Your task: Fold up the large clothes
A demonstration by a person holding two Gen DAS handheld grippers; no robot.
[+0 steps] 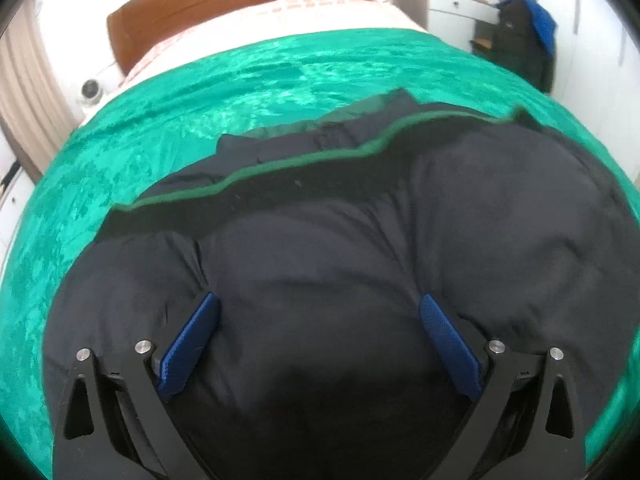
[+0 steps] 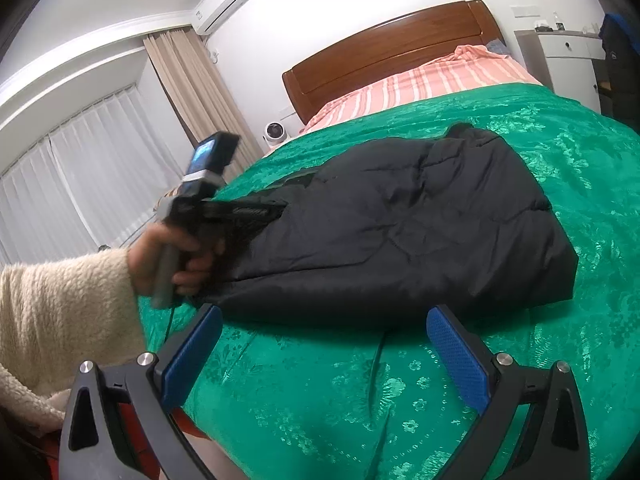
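Where pressed into jacket (image 1: 320, 240), jaws wide.

A big bed (image 2: 520, 380) fills the room. A shiny green cover (image 2: 360, 392) with flowers on it lies over the bed. At 12 o'clock from the cover is a pink striped sheet (image 2: 420, 84). Behind the sheet stands a brown wood headboard (image 2: 384, 48). A small white fan (image 2: 275, 131) sits at 9 o'clock from the sheet, beside the bed. At 10 o'clock is a beige curtain (image 2: 192, 84), and a thin white curtain (image 2: 80, 184) hangs next to it. A white air cooler (image 2: 226, 2) is high on the wall above them. At 2 o'clock is a white drawer unit (image 2: 560, 56). Dark and blue clothes (image 1: 524, 40) hang near it.
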